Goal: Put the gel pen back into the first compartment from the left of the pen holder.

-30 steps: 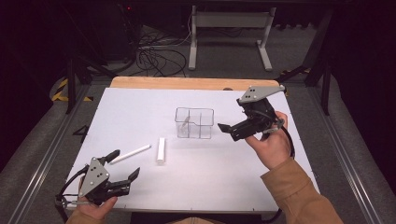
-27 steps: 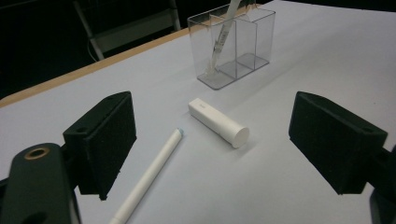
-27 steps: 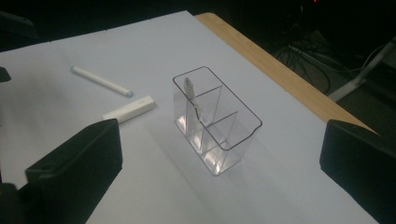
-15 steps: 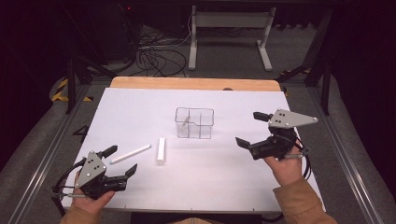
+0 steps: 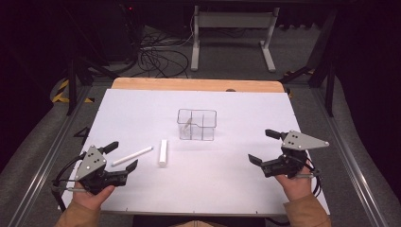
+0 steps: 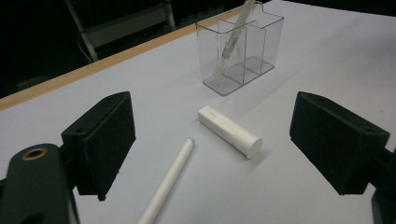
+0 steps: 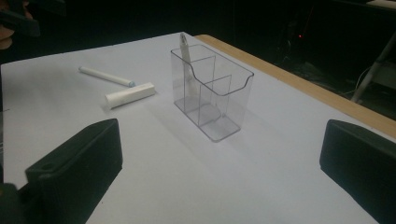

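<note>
2 white pieces lie on the white table [image 5: 236, 184]: a thin pen [image 5: 132, 155] and just beside it a short thick cap [image 5: 163, 152], near each other but apart. the left gripper [image 5: 124, 157] is low at the near left corner, its jaws wide with nothing between the pads, and it points at the pen. the right gripper [image 5: 264, 147] is at the near right side, jaws also wide and holding nothing. behind the pieces stands a clear holder [image 5: 197, 125] with compartments, and 1 pale pen [image 6: 233, 37] leans inside a compartment at one end of it.
</note>
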Demonstrator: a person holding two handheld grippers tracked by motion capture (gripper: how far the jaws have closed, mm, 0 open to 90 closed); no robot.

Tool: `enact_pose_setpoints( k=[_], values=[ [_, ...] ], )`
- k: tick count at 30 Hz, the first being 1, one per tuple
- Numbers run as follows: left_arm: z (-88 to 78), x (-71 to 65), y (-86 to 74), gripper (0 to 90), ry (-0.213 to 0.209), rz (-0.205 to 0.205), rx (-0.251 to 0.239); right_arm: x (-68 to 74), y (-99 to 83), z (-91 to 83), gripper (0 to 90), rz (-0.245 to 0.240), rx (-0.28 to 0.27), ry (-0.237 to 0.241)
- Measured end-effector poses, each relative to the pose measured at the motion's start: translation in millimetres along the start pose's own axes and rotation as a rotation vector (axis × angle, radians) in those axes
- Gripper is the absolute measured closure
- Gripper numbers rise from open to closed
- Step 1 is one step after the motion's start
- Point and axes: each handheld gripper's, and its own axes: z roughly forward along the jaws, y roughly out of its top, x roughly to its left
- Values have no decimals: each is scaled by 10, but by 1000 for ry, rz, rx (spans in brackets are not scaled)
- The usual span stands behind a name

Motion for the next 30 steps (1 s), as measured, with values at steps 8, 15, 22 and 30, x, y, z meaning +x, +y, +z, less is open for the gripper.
enact_pose_setpoints(
  k=[8,15,22,30],
  values=[
    [54,65,24,154,-26,13,33,-22,-176,-19,0,27,0,3],
    [107,94,57,155,-39,33,49,-5,-267,13,0,33,18,12],
    [168,133,120,176,-52,43,96,8,-278,43,0,21,19,15],
    [272,205,214,184,-61,76,160,-6,-305,48,0,34,17,23]
  ],
)
